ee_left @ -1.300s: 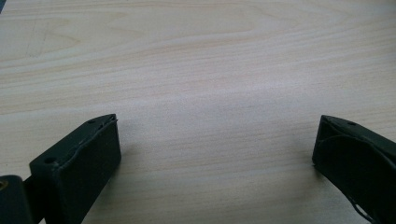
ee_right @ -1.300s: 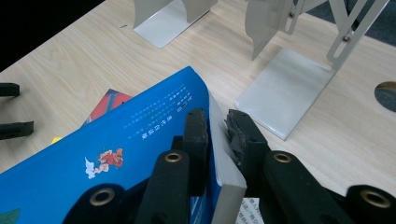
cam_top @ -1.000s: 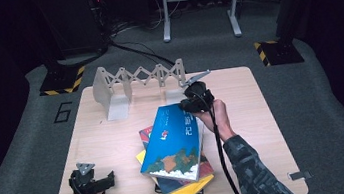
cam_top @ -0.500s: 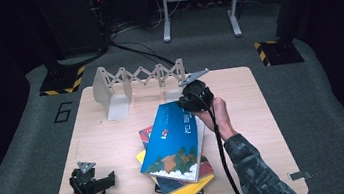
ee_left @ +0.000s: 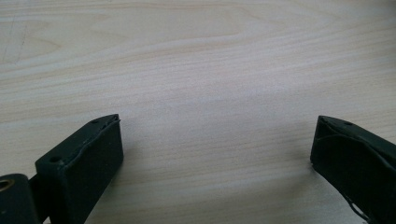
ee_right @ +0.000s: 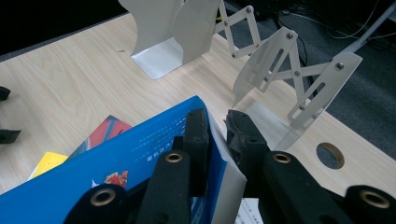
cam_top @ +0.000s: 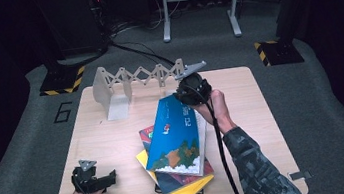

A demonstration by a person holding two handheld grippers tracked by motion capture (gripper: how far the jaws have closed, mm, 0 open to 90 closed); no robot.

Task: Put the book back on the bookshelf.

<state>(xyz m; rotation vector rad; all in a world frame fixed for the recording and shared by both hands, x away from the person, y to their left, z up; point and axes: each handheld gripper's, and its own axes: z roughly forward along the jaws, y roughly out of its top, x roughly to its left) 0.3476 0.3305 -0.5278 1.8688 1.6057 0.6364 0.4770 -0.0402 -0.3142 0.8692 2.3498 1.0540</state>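
— What have you got hold of there?

— My right gripper [cam_top: 186, 94] is clenched on the far corner of the blue book [cam_top: 177, 135], one jaw on the cover and the other against the page edge. In the high view the book sits mid-frame, its far end tipped up off the stack of books [cam_top: 181, 184] while the near end rests on the pile.

— And the other hand?

— My left gripper [cam_top: 101, 177] sits at the lower left of the frame, jaws wide apart over bare table [cam_top: 115, 140], holding nothing.

— Where is the book headed?

— I'd judge the white folding book rack [cam_top: 132, 79], along the table's back edge in the upper middle of the frame. The bookend plate at its left end looks like the natural stop.

— How do you do it cleanly?

— The grip is only on a corner, so the book may swing or sag. I'd lift it clear of the stack, turn it upright before it nears the rack, and slide it in spine-down without knocking the scissor links.
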